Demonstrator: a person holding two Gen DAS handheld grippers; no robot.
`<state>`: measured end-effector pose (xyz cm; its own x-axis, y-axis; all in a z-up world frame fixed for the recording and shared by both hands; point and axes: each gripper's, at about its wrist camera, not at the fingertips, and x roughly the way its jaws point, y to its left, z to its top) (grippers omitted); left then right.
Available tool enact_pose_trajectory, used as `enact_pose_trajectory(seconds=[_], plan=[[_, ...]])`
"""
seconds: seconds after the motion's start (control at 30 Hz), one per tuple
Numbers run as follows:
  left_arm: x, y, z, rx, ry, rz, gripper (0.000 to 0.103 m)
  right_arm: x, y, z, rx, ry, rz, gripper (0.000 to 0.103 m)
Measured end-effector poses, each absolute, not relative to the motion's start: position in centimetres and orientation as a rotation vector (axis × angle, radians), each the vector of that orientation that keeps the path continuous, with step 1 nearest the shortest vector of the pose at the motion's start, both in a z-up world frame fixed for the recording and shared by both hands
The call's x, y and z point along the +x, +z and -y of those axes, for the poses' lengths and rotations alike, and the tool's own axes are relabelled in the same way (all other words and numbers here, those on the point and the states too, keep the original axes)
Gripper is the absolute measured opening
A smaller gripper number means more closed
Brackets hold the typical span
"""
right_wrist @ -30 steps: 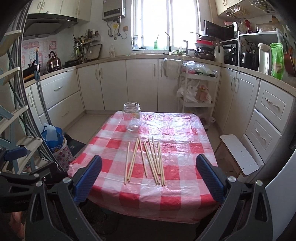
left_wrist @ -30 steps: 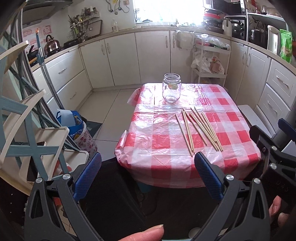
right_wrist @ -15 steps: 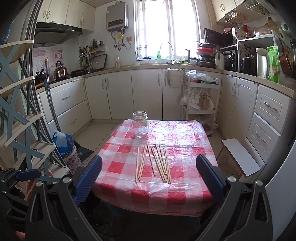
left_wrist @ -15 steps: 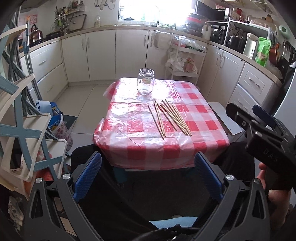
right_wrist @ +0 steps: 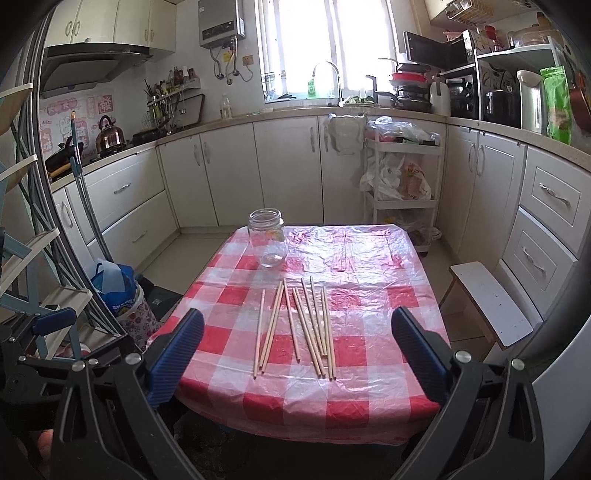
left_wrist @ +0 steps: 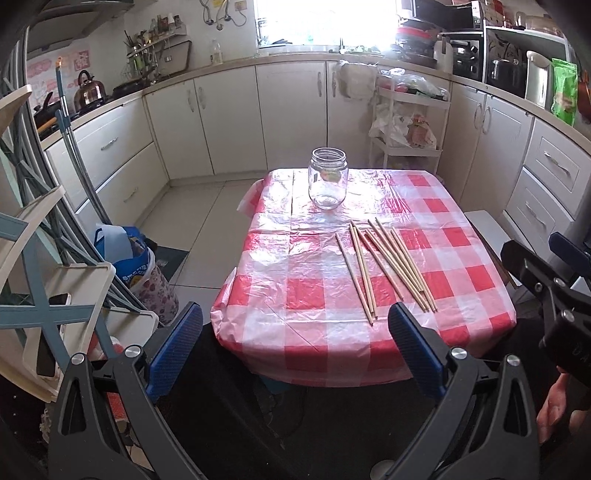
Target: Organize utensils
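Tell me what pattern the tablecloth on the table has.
Red and white checks, under a shiny plastic tablecloth; the right wrist view shows it best.

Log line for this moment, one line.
phase: pre-grasp | left gripper: open, empty | right gripper: open, empty | chopsticks: loose on table | glass jar: upright, empty

A kettle stands on the stove at the left, under a range hood. A water heater hangs on the wall beside the bright window. A white trolley holding plastic bags stands against the cabinets. A blue bag sits on the floor, and a white stool stands at the right.
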<state>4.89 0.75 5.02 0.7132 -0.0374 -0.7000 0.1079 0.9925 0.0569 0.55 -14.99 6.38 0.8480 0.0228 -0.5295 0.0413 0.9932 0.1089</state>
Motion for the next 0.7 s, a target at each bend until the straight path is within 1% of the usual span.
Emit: enact_pose_trajectory(seconds=[0.27,0.37,0.4,0.43,0.53,0.6,0.67,0.7], plan=[[8.9,2.9,0.7,0.099,-0.080,-0.797,0.097,4.3,4.4,16.6,0.117,-0.004,-0.599,0.098],[10.7,1.5,1.3,0.097,-0.078,-0.816,0.097,6.3,2.9,17.4,0.115,-0.002,-0.631,0.096],[11.4,1.0,1.6,0.096,-0.078,-0.821,0.097,7.0,2.3,17.7,0.117,0.003,-0.642,0.092],[12.2,0.5,2.0,0.098,-0.080,-0.823,0.097,7.8,1.7,18.0,0.123,0.011,-0.658,0.083],[14.3,-1.2,3.5,0.116,-0.090,-0.839,0.097,10.5,-0.6,19.2,0.156,0.034,-0.727,0.065],[16.0,-2.6,4.7,0.135,-0.093,-0.853,0.097,12.0,-2.0,19.8,0.156,0.044,-0.762,0.057],[17.5,-3.7,5.5,0.149,-0.088,-0.860,0.097,13.4,-3.3,20.2,0.157,0.059,-0.796,0.052],[18.5,-4.5,5.8,0.150,-0.085,-0.873,0.097,14.1,-4.0,20.5,0.157,0.064,-0.816,0.047]])
